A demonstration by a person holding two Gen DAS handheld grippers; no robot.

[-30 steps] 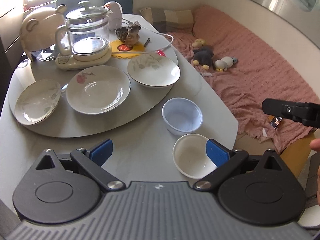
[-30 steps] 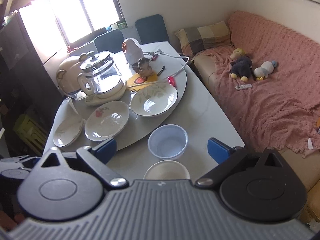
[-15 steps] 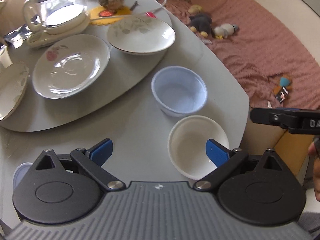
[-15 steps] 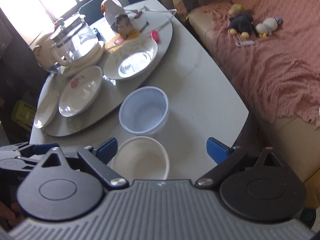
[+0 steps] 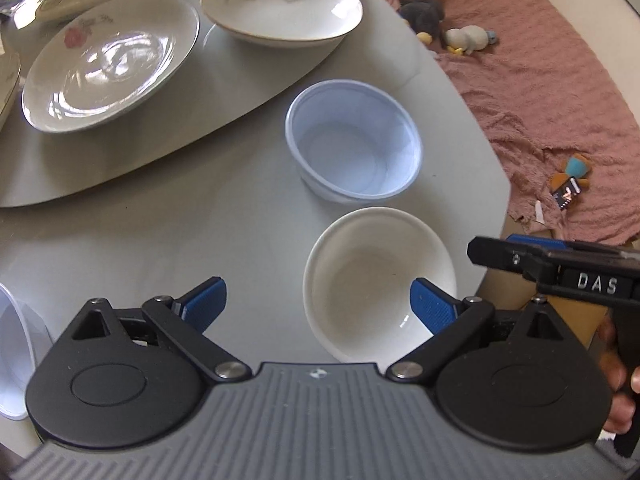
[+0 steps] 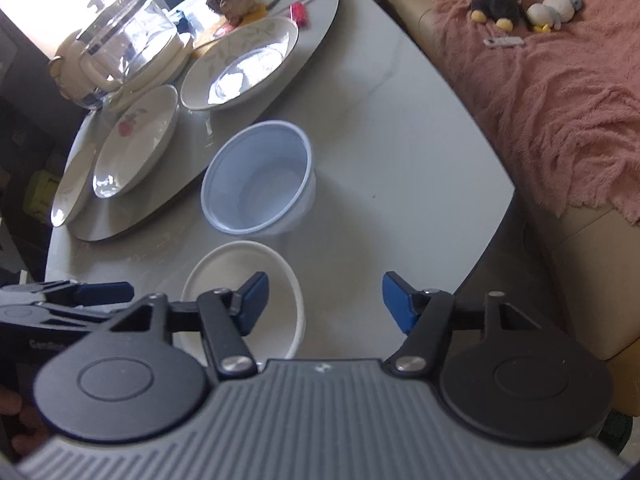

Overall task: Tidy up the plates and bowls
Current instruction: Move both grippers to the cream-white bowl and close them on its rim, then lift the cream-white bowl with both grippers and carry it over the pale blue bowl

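A white bowl (image 5: 372, 280) (image 6: 224, 276) stands near the table's front edge, with a pale blue translucent bowl (image 5: 354, 140) (image 6: 260, 176) just beyond it. My left gripper (image 5: 318, 306) is open and hangs over the white bowl, its right finger above the bowl's inside. My right gripper (image 6: 325, 304) is closing. Its left finger is over the bowl's inside and its right finger is outside the right rim, with neither pad pressing on it. Each gripper shows in the other's view: the right gripper (image 5: 520, 250) and the left gripper (image 6: 80, 296).
A grey turntable (image 5: 120, 152) carries a rose-patterned plate (image 5: 112, 60), a leaf-patterned plate (image 5: 280, 8) (image 6: 244, 64) and a glass kettle (image 6: 128, 36). Another translucent bowl (image 5: 12, 356) sits at the left edge. A pink-covered sofa (image 6: 560, 100) lies past the table's right edge.
Both grippers have come down and tilted toward the white bowl, which now looks larger. The right gripper's jaws have narrowed around the bowl's right rim.
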